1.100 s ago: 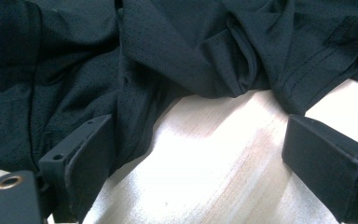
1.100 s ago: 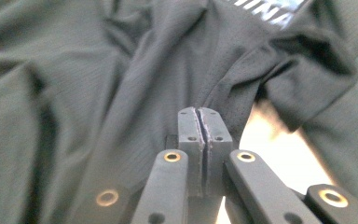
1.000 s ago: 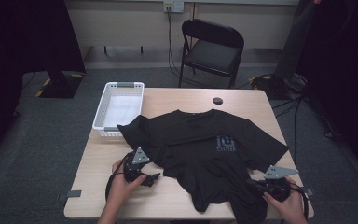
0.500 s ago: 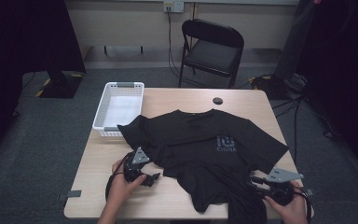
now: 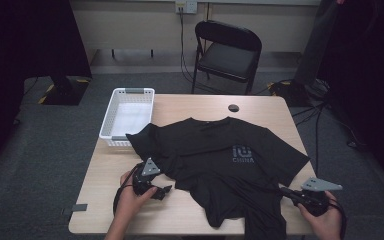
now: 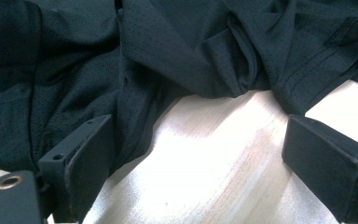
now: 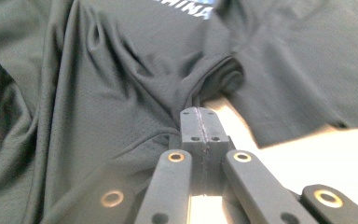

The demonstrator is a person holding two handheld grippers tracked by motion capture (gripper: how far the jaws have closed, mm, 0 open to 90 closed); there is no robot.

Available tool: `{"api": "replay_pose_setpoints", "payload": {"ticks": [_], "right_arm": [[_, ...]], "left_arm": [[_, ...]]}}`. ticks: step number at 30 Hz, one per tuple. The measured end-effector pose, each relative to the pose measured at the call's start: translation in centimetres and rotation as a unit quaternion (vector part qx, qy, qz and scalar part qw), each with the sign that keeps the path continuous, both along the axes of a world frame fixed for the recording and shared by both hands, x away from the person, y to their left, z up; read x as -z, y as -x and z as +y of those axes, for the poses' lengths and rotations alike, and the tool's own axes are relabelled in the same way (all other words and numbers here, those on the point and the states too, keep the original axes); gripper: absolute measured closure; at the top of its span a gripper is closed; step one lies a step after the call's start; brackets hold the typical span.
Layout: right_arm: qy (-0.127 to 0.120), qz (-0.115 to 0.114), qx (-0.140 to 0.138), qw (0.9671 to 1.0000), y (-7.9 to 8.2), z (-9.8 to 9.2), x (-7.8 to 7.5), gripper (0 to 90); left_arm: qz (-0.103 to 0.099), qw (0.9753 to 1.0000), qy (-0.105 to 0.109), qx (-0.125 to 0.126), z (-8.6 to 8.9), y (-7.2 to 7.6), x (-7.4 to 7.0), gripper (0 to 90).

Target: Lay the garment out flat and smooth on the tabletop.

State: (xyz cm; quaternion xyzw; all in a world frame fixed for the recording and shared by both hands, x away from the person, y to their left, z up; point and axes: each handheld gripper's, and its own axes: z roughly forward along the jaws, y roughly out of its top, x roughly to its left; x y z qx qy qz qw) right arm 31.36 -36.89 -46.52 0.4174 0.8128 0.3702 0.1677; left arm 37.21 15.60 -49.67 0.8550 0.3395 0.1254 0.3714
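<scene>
A black T-shirt (image 5: 220, 160) with a pale chest print lies spread and rumpled on the wooden table (image 5: 185, 212). Its lower hem hangs over the front edge. My left gripper (image 5: 162, 192) rests on the table at the shirt's left side, open. In the left gripper view (image 6: 200, 156) bare wood lies between its jaws, and the left one touches the fabric's (image 6: 168, 60) edge. My right gripper (image 5: 285, 191) is at the front right, beside the shirt's right sleeve. Its jaws (image 7: 200, 123) are pressed together on a pinch of the shirt (image 7: 121, 88), and folds run to their tip.
A white plastic basket (image 5: 111, 135) stands at the table's left edge, touching the shirt's sleeve. A small black round object (image 5: 233, 107) lies near the far edge. A black folding chair (image 5: 227, 52) stands behind the table. Cables run over the floor at the right.
My right gripper has slid a little to the right and nearer the front edge, still shut on the fabric. The left gripper has barely moved.
</scene>
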Motion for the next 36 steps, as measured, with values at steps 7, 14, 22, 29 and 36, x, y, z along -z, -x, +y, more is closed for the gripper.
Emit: {"api": "replay_pose_setpoints", "payload": {"ticks": [7, 14, 22, 29, 36], "right_arm": [[-0.013, -0.013, 0.035, 0.9992, 0.5, -1.0, -0.4, 71.5], [-0.01, -0.013, -0.037, 0.9992, 0.5, 3.3, -0.3, 65.7], [0.019, 0.011, -0.078, 0.9967, -0.4, 5.3, 1.4, 86.8], [0.002, 0.032, -0.114, 0.9929, 2.0, 4.8, 1.2, 89.7], [0.0, 0.002, -0.102, 0.9948, 2.7, 4.0, 0.3, 69.8]], "left_arm": [[0.0, 1.0, 0.0, 0.0, 0.0, 0.0, 0.0, 9.7], [0.0, 1.0, 0.0, 0.0, 0.0, 0.0, 0.0, 9.7], [0.0, 1.0, 0.0, 0.0, 0.0, 0.0, 0.0, 9.7], [0.0, 1.0, 0.0, 0.0, 0.0, 0.0, 0.0, 9.7], [0.0, 1.0, 0.0, 0.0, 0.0, 0.0, 0.0, 9.7]]}}
